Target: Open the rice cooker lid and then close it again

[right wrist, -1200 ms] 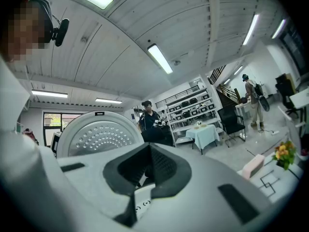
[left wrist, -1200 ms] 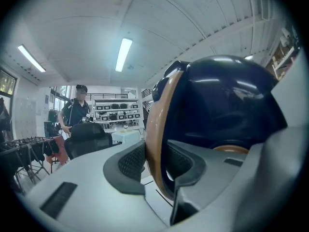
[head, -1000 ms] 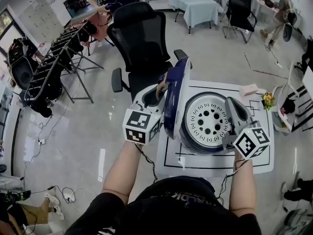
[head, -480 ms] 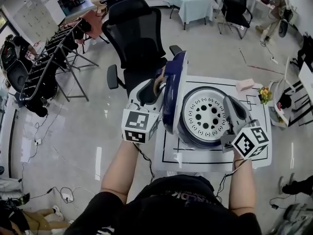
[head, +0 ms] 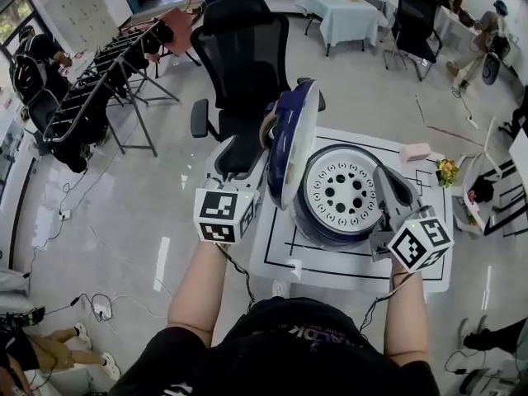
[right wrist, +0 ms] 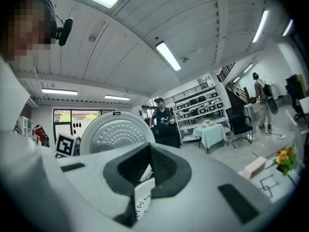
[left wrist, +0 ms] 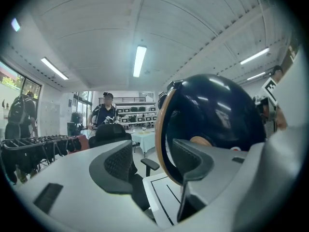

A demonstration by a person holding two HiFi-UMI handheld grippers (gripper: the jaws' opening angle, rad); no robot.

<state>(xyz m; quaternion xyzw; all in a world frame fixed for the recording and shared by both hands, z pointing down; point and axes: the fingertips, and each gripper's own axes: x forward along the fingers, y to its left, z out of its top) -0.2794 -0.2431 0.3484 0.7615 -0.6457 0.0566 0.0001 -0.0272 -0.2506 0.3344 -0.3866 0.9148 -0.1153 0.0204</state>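
So, starting on your left: your left gripper (head: pixel 243 155) sits level beside the glossy dark blue domed lid (head: pixel 289 151), on its outer side. Its jaws have just been spreading and are wide apart now. The lid's tan-trimmed edge sits just inside the gap, next to the right-hand jaw, and neither pad is pinching it. That lid is swung open and stands upright on its edge, with its white inner face turned toward your right side. Next over is the round dark blue rice cooker body (head: pixel 318 231), sitting on a white table mat with black lines (head: pixel 363 269). A white round plate full of holes (head: pixel 346 192) lies bare across its top. Your right gripper (head: pixel 388 181) hangs over the right rim of that body, jaws closed tight together with nothing between them. Farther right, at the mat's far corner, you've got a small pink block (head: pixel 417 151) and a little bunch of yellow flowers (head: pixel 450 170).
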